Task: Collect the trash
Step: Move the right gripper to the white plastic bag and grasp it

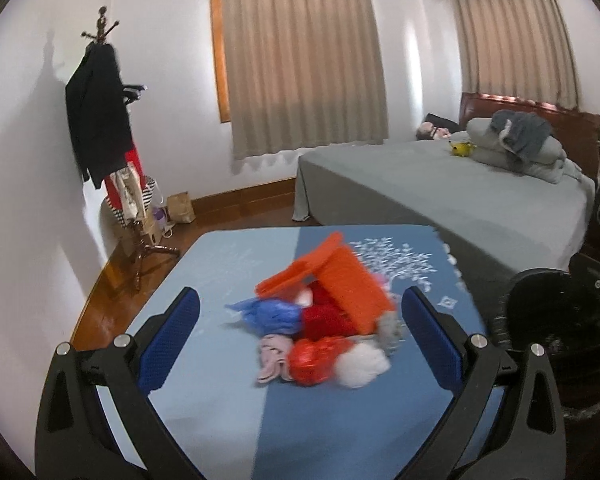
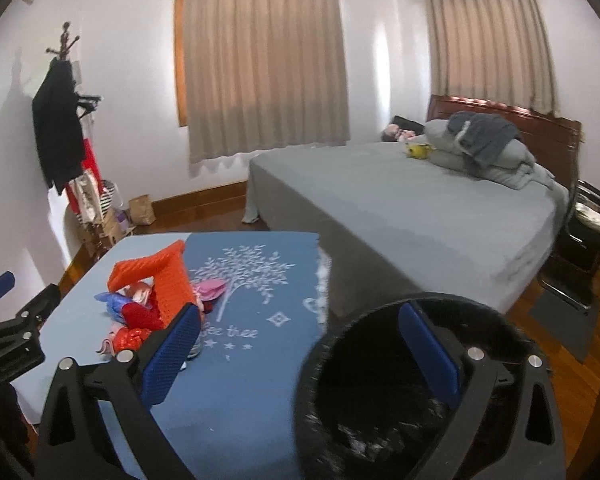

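Note:
A tipped-over orange basket (image 1: pixel 340 284) lies on a blue mat (image 1: pixel 228 264), with crumpled trash spilled in front of it: a blue bag (image 1: pixel 268 312), red pieces (image 1: pixel 316 360), a pink piece (image 1: pixel 274 356) and a white wad (image 1: pixel 362 364). My left gripper (image 1: pixel 300 336) is open, its blue fingers either side of the pile, holding nothing. My right gripper (image 2: pixel 300 344) is open and empty, its right finger over a black-lined bin (image 2: pixel 400 396). The basket (image 2: pixel 168 280) and trash (image 2: pixel 132 320) show left in the right wrist view.
The bin (image 1: pixel 556 320) stands at the mat's right edge. A grey bed (image 1: pixel 440 192) with folded bedding lies behind. A coat rack (image 1: pixel 100 120) with clothes and a paper bag (image 1: pixel 180 208) stand by the left wall. The left gripper's frame (image 2: pixel 8 320) shows at the far left.

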A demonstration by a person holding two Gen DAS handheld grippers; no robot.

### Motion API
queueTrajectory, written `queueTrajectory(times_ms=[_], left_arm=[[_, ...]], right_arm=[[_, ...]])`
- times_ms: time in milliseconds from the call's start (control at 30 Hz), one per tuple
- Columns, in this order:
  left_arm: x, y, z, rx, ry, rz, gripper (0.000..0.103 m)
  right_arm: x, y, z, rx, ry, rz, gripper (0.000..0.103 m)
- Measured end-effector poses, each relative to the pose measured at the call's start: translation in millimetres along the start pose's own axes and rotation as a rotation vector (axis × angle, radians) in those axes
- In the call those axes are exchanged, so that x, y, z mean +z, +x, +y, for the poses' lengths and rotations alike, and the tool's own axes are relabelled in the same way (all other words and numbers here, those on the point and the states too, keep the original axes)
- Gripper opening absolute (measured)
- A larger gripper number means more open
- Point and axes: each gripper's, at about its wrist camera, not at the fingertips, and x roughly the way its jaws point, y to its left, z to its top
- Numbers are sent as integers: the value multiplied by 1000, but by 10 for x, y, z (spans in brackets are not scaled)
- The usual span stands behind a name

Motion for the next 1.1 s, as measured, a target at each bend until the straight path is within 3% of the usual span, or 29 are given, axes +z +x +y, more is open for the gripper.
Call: queueTrajectory(times_ms=[167,500,733,833,1100], left_arm=[[-206,261,234,52,7,55,98],[-508,619,573,78,-23,142,97],[-607,901,625,79,-18,167,83],[-652,1028,661,77,-24,186,82],[-705,1210,718,71,-20,212,81]], right_arm=[[-160,398,302,44,-37,52,90],[-460,944,862,147,-76,148,76],[-624,1217,1165,209,-118,204,62],[-698,1332,1277,238,-139,235,57],[-809,1451,1385,275,-151,284,57]])
